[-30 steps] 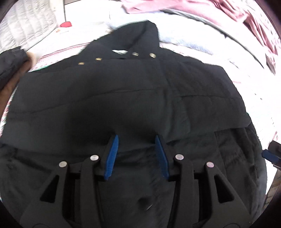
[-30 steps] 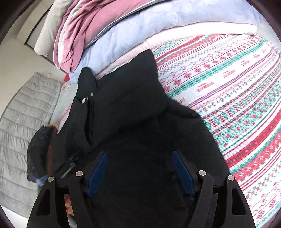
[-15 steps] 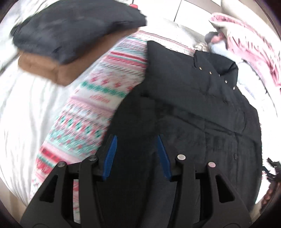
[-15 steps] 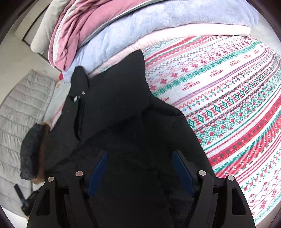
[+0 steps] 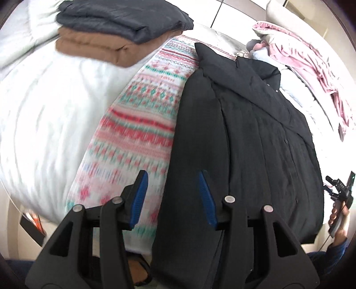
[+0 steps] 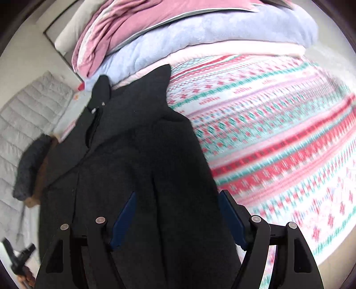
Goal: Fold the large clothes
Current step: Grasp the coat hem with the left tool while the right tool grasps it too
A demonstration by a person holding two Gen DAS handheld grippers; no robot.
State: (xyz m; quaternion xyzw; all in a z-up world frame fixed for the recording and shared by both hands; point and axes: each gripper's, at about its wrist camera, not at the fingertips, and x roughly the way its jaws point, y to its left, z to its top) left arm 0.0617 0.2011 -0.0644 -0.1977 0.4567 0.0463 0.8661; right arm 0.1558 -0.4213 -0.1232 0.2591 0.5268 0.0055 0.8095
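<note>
Both claws are released: the left gripper straddles the coat's near side edge, the right gripper hovers over its hem. The coat lies lengthwise on the patterned blanket. Pinch both corners evenly before lifting.

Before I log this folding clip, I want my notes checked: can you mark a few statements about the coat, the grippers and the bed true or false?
1. The black coat lies on a patterned red, green and white blanket. True.
2. The left gripper is clamped on the coat. False: its jaws stand open, at the coat's edge.
3. A dark grey folded garment sits on top of a brown folded garment. True.
4. The right gripper is shut. False: its jaws are spread wide over the coat.
5. The pink bedding lies under the coat. False: it is piled beyond the collar.
</note>
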